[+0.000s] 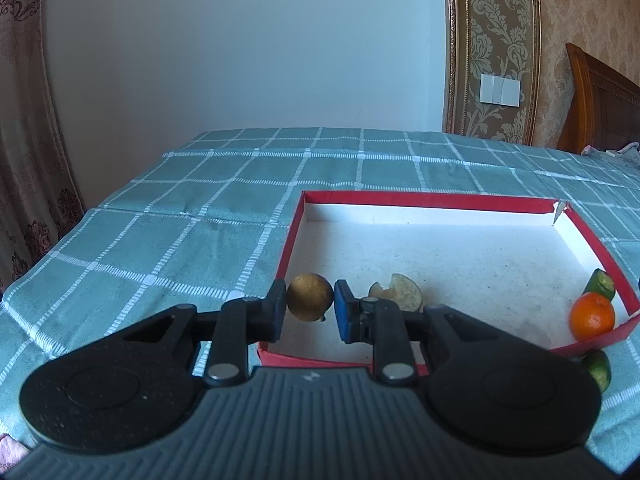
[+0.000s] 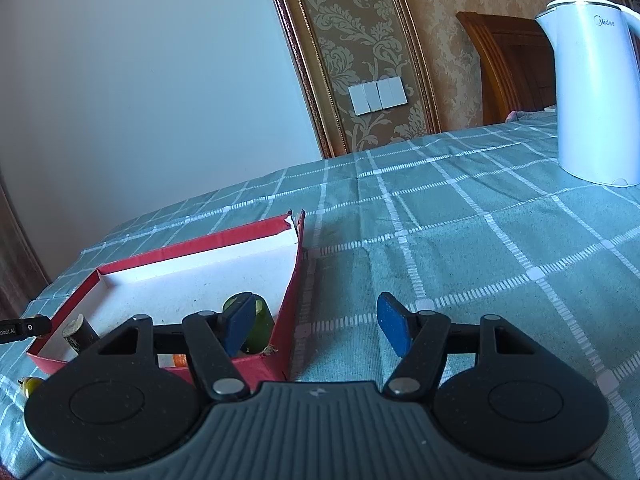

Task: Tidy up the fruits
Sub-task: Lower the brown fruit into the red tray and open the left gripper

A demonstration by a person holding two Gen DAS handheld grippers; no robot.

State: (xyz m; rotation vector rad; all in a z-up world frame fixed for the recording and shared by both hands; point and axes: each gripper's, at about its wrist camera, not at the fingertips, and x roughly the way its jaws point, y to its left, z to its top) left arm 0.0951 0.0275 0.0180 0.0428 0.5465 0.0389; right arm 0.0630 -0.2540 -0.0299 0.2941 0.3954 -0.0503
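A shallow red box (image 1: 440,200) with a white floor lies on the checked cloth. My left gripper (image 1: 310,312) is shut on a round brown fruit (image 1: 310,297) and holds it over the box's near left corner. In the box lie a bitten pale fruit piece (image 1: 400,294), an orange (image 1: 592,316) and a green fruit (image 1: 600,283). Another green fruit (image 1: 598,368) lies outside the box's near right corner. My right gripper (image 2: 320,330) is open and empty, over the box's right wall (image 2: 288,308). A green fruit (image 2: 260,322) sits behind its left finger.
A white kettle (image 2: 592,92) stands on the cloth at the far right. A small yellow fruit (image 2: 30,385) lies outside the box at the left of the right wrist view. A brown stub (image 2: 78,334) lies in the box. A wall and wooden headboard (image 1: 604,100) stand behind.
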